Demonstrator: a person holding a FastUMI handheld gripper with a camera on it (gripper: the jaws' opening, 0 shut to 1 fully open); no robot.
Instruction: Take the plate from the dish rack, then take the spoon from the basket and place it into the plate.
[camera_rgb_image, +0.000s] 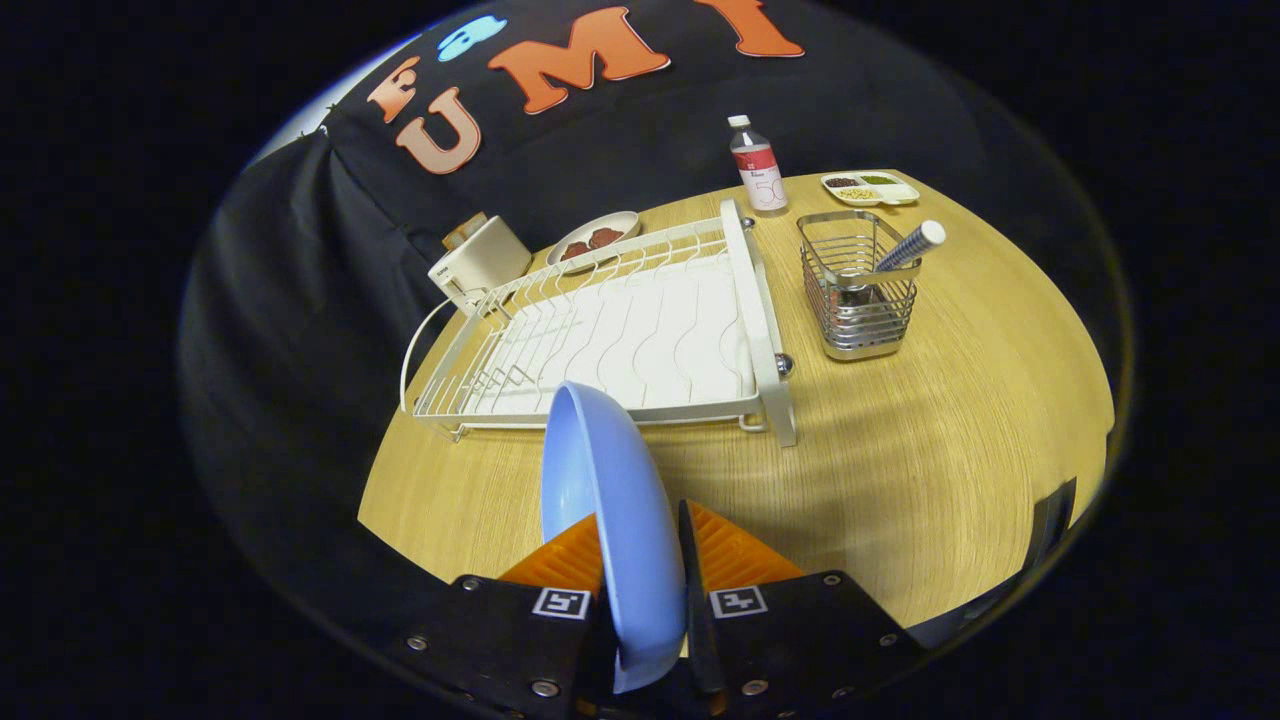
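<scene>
Plate's out of the rack and pinched edge-on in the gripper (640, 560).

Both fingers are closed on the blue plate (605, 500), holding it upright above the table's (930, 470) near edge. Beyond it the white dish rack (620, 340) sits mid-table, and the wire basket (860, 290) beside its right end has the spoon (905, 250) standing in it. A bottle (758, 165) stands near the far edge.

Hand-held gripper (645, 560): two fingers reach forward from a dark, matte body.
Finger faces: ridged, ribbed lengthwise.
Body plates: flat, black, one on each side.
Markings: a square black-and-white tag on each plate.
Fasteners: small silver screws dot the plates' edges.
</scene>
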